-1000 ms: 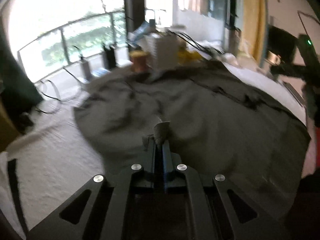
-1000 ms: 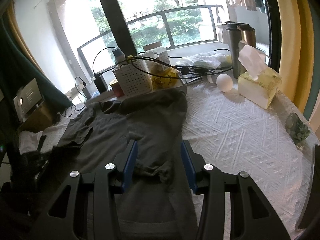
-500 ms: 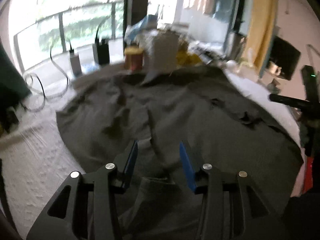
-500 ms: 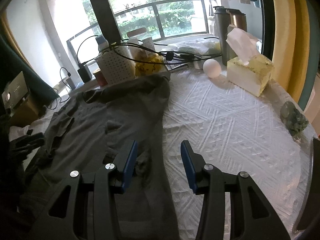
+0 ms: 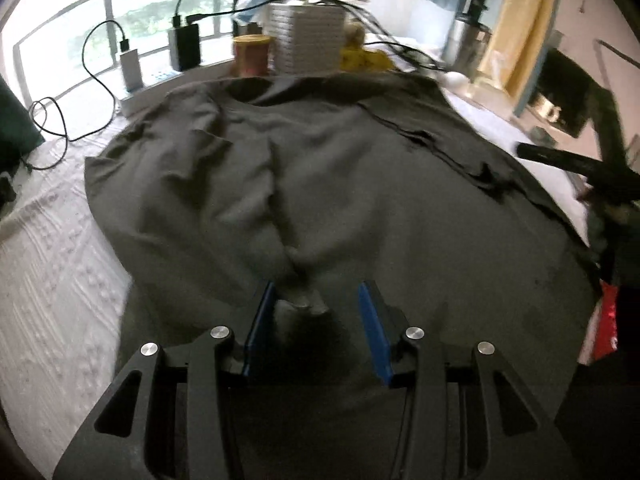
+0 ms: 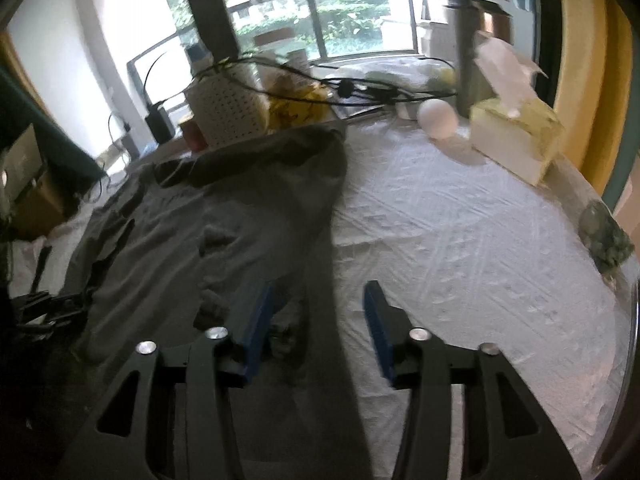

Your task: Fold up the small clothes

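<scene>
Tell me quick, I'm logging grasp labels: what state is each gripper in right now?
Left gripper: open, holding nothing, above the dark grey cotton shirt.
Right gripper: open, holding nothing, over that shirt's edge.

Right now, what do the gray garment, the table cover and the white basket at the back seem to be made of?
The gray garment looks like soft matte knit, probably cotton jersey: it lies limp in wrinkles. The table cover looks like white woven or quilted cloth with a raised pattern, though blur leaves this open. The white basket looks like rigid plastic: its walls show rows of small holes.
</scene>
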